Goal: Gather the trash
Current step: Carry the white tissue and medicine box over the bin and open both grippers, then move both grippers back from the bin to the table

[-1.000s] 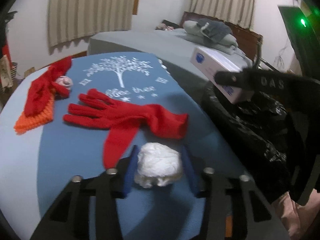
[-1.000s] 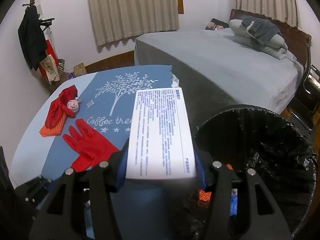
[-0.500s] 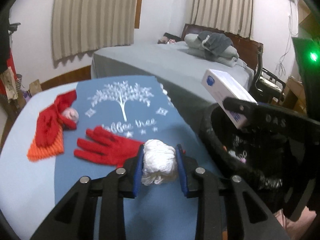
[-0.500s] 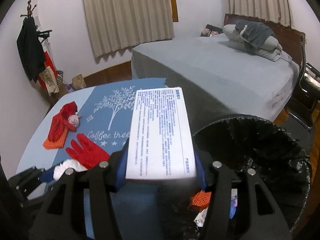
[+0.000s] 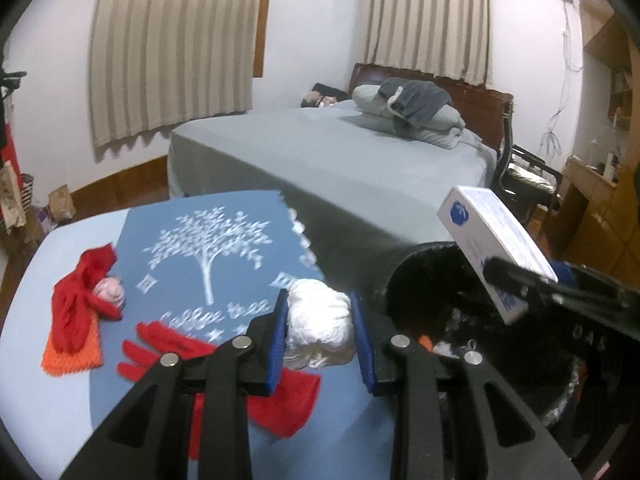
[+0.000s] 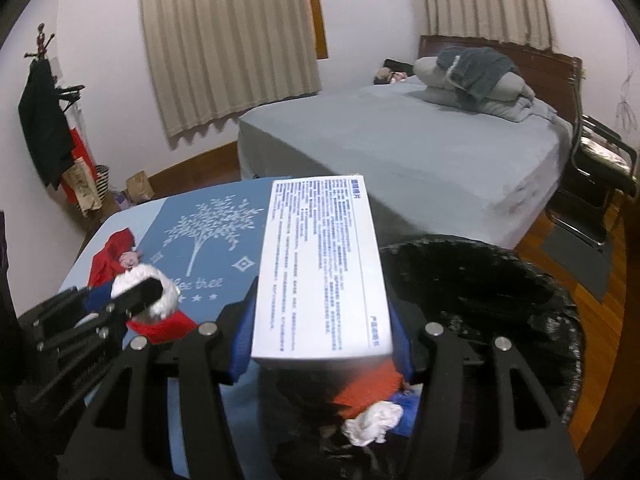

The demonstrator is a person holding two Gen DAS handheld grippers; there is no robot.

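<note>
My left gripper [image 5: 320,330] is shut on a crumpled white paper wad [image 5: 318,326], held above the blue table mat, left of the black-lined trash bin [image 5: 452,280]. The same wad [image 6: 160,300] shows at the left of the right wrist view, in the left gripper [image 6: 128,300]. My right gripper [image 6: 320,332] is shut on a white printed box [image 6: 320,268], held over the near rim of the bin [image 6: 500,280]. That box [image 5: 492,248] hangs above the bin at the right of the left wrist view. Crumpled paper and orange and blue scraps [image 6: 372,404] lie inside the bin.
A red glove [image 5: 172,344] and a red and orange knit piece with a pink ball [image 5: 80,320] lie on the blue tree-print mat [image 5: 208,240]. A grey bed [image 6: 400,140] stands behind the table. A black chair [image 6: 600,160] stands at the right.
The left gripper closed on the white wad, lifted it off the mat and carried it toward the bin. The right gripper moved up and over the bin with the box.
</note>
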